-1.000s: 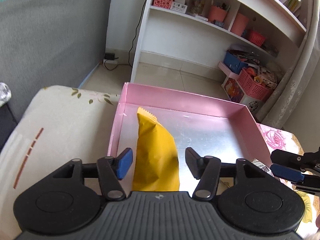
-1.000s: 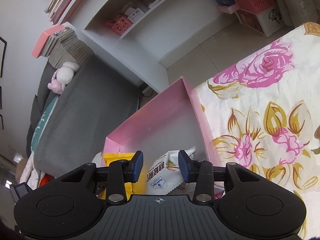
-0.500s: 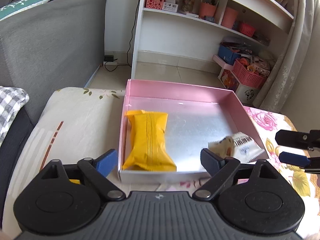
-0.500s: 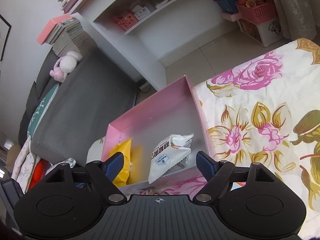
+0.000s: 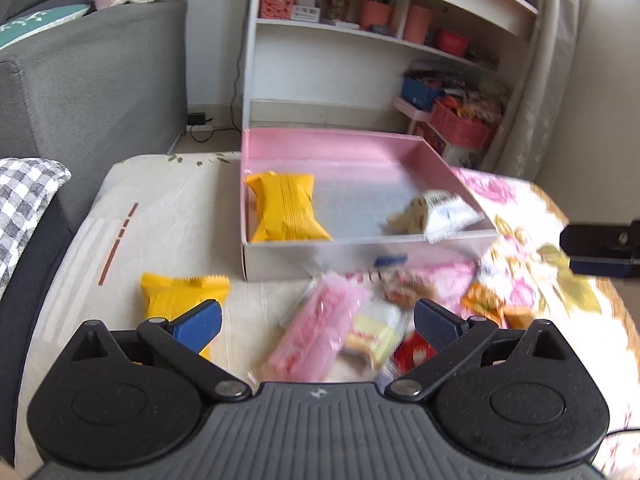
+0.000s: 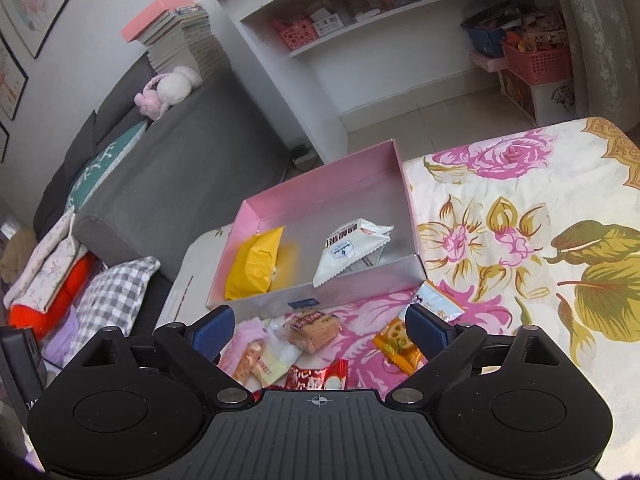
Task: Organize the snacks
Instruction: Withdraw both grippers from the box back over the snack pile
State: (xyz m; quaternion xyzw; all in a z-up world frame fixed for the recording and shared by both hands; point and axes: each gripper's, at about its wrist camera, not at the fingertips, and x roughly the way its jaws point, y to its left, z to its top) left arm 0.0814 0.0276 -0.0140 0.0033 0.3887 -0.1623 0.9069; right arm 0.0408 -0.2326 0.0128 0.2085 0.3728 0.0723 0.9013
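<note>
A shallow pink cardboard box with a silvery floor (image 5: 362,142) (image 6: 320,184) sat on a table covered by a cream cloth printed with pink roses and olive leaves (image 6: 520,216). Inside the box, a plump yellow snack packet (image 5: 285,208) (image 6: 254,262) lay against the left wall, and a white snack packet with dark print and zigzag edges (image 5: 434,212) (image 6: 348,248) leaned near the right front corner. In front of the box lay loose snacks: a second yellow packet (image 5: 176,296) on the left, a long pink wrapper (image 5: 316,330), a brown biscuit pack (image 6: 314,328), a red packet (image 6: 320,376), an orange packet (image 6: 398,344) and a small pale blue-and-white sachet (image 6: 438,304) just beside the box's front corner. The left gripper (image 5: 318,320) hung over these loose snacks with its blue-padded fingers spread wide, grasping nothing; its left finger overlapped the second yellow packet in view. The right gripper (image 6: 318,330) hovered over the same scattered pile, also spread wide and empty. A grey sofa (image 6: 180,168) and white shelves (image 5: 360,40) stood behind.
</note>
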